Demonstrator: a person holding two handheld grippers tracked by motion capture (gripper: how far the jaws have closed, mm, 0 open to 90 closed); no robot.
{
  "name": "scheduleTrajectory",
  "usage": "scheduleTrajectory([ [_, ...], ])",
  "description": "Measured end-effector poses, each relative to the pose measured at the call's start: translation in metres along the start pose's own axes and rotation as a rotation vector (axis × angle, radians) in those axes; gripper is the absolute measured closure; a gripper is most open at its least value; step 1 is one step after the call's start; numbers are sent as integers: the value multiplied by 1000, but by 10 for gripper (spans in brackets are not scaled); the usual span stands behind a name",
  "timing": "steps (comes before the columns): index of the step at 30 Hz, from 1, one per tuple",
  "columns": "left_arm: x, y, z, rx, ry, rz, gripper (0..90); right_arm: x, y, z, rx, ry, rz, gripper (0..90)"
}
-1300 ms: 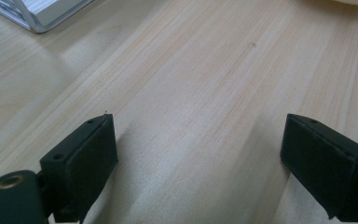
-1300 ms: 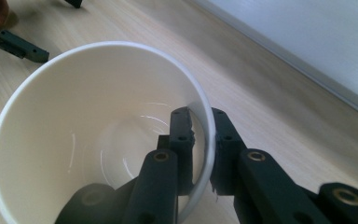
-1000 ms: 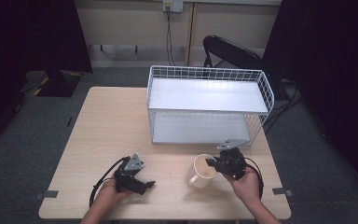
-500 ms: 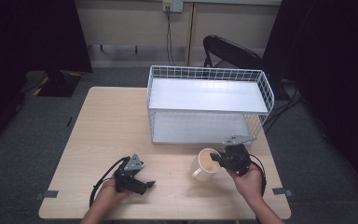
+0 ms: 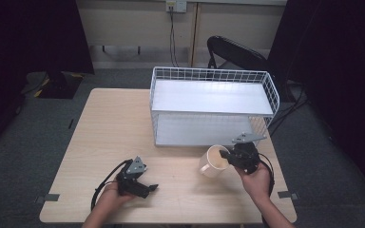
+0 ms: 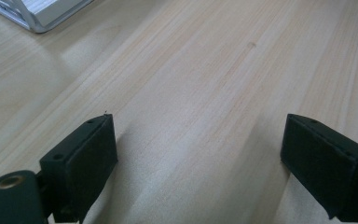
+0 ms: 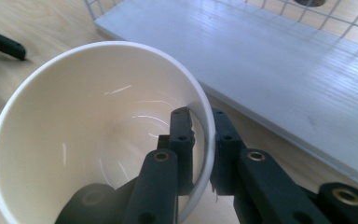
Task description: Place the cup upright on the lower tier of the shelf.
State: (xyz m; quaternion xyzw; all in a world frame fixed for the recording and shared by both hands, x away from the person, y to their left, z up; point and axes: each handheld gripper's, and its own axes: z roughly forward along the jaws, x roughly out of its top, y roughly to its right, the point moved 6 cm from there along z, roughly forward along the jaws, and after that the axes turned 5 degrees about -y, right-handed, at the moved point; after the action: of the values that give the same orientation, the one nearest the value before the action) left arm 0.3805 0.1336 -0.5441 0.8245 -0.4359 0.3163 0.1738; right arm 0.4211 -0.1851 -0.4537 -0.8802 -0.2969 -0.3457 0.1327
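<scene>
Your right gripper (image 5: 228, 156) has the cream mug (image 5: 214, 161) pinched by its rim at lower right of the high view, tilted so the mouth faces back toward your hand and the handle sticks out to the left. In the right gripper view one jaw sits inside the mug (image 7: 93, 130) and one outside, wall clamped between the pads, a firm hold by the look of it. The white wire rack (image 5: 212, 107) lies just beyond the mug, toward the top of the frame, its lower shelf (image 7: 261, 70) near and directly ahead. So the move looks like a short push forward and up-frame; your right hand is the nearer one by far. Watch the tilt, the mug probably needs righting before it goes under the upper shelf. Your left gripper (image 5: 145, 186) rests on the wooden table (image 5: 114, 128) at lower left, well apart from the mug, jaws spread wide with only bare tabletop (image 6: 191, 93) between them, holding nothing.
</scene>
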Motion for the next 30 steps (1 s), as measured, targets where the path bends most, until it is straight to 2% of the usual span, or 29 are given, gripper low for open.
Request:
scheduleTrajectory([
  [21, 0, 0, 0, -1, -1, 1, 100, 5, 20, 1, -56, 16, 51, 823],
  [30, 0, 0, 0, 0, -1, 0, 100, 8, 31, 1, -101, 41, 73, 823],
])
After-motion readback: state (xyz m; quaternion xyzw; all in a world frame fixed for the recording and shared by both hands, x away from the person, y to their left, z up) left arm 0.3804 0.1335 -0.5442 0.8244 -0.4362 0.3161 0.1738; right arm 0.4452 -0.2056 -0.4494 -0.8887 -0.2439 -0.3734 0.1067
